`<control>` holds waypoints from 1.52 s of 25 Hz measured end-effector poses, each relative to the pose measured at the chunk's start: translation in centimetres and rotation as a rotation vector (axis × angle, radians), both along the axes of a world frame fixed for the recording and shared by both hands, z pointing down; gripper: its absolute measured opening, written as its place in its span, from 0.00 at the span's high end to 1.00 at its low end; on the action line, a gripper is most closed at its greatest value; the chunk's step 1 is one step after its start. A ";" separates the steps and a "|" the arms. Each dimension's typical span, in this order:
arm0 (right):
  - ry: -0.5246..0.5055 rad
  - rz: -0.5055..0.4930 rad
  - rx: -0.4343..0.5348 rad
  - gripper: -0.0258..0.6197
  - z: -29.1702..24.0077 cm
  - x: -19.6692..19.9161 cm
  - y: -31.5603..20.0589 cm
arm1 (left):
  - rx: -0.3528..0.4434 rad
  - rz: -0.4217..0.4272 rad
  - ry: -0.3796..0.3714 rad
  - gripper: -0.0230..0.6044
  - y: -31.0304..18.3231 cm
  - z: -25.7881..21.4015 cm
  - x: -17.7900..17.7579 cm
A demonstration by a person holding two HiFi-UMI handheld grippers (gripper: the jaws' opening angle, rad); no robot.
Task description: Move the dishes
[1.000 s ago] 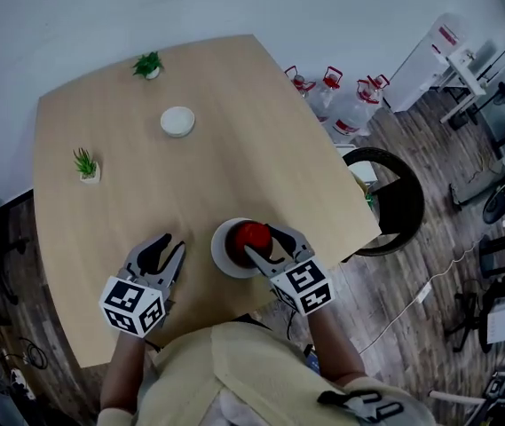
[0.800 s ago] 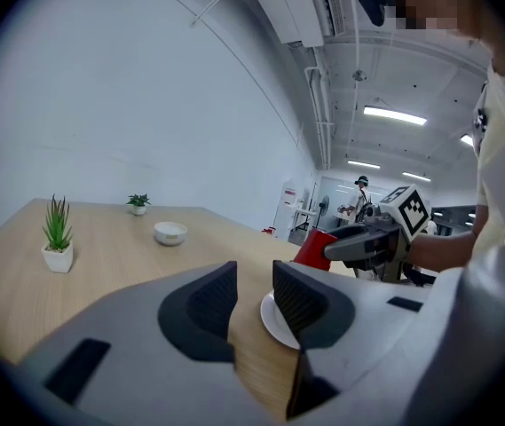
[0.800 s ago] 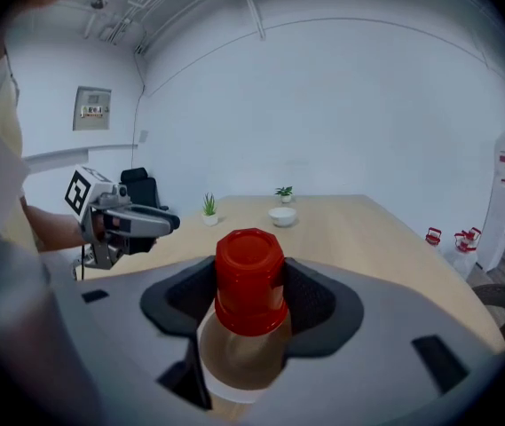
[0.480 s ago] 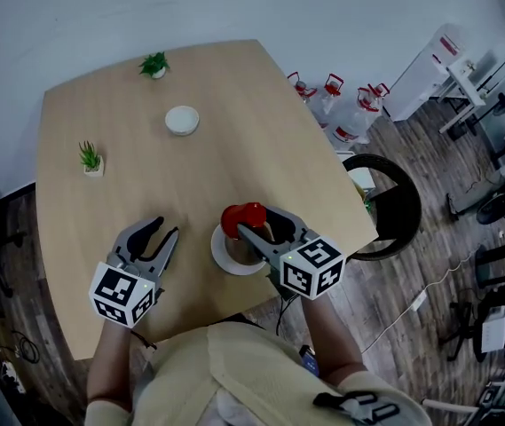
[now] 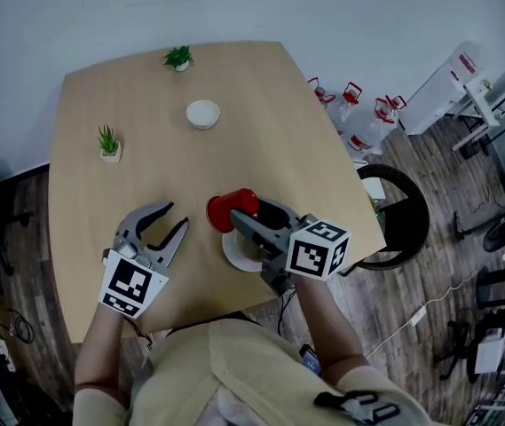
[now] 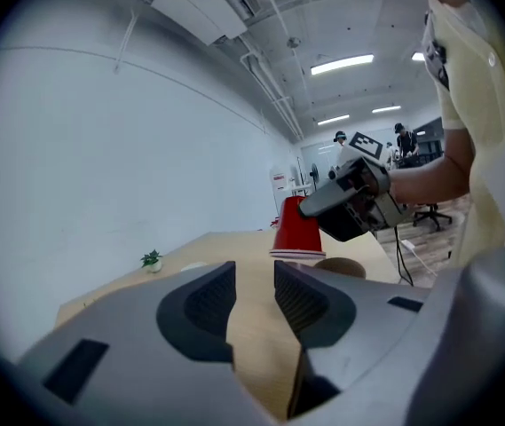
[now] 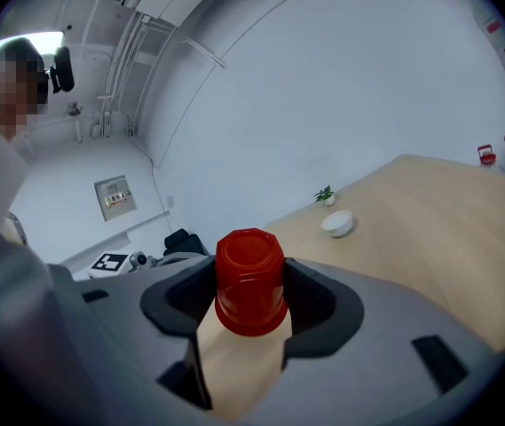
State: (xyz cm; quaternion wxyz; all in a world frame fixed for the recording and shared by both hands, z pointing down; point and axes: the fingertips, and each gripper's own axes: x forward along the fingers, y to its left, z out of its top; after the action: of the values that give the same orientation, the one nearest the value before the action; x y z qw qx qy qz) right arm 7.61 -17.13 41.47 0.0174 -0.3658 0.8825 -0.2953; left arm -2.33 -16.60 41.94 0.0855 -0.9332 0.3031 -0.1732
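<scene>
My right gripper [image 5: 237,216] is shut on a red cup [image 5: 230,209], held upside down above the wooden table [image 5: 261,131]. In the right gripper view the red cup [image 7: 250,282] sits squeezed between both jaws, base toward the camera. A white plate [image 5: 241,251] lies on the table under the right gripper. My left gripper [image 5: 165,221] hovers open and empty to the left of the cup. From the left gripper view the red cup [image 6: 298,230] hangs ahead, beyond the parted jaws. A small white bowl [image 5: 203,114] rests toward the table's far side.
Two small potted plants [image 5: 108,143] [image 5: 178,58] stand at the table's far left and far edge. A dark round chair [image 5: 398,204] is off the right edge, with water jugs [image 5: 356,122] on the floor beyond. The person's torso is at the near edge.
My right gripper has lifted the red cup off the white plate and carried it left. The left gripper has shifted slightly and stays open.
</scene>
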 end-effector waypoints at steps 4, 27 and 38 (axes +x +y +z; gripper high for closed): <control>-0.072 -0.032 -0.026 0.59 -0.4 -1.5 -0.4 | 0.055 -0.009 -0.074 0.77 -0.5 0.7 -0.4; -0.378 -0.148 -0.181 0.59 -1.2 -4.2 -0.6 | 0.291 0.083 -0.146 0.78 -1.5 0.0 1.4; -0.476 -0.148 -0.216 0.58 -0.8 -4.5 -0.5 | 0.301 0.120 -0.131 0.90 -0.9 -0.5 1.1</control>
State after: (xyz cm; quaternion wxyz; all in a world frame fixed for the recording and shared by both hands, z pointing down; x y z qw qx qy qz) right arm 3.16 -17.63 40.64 0.1636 -0.2203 0.8413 -0.4657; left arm -1.18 -17.53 41.44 0.2540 -0.9130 0.2630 -0.1808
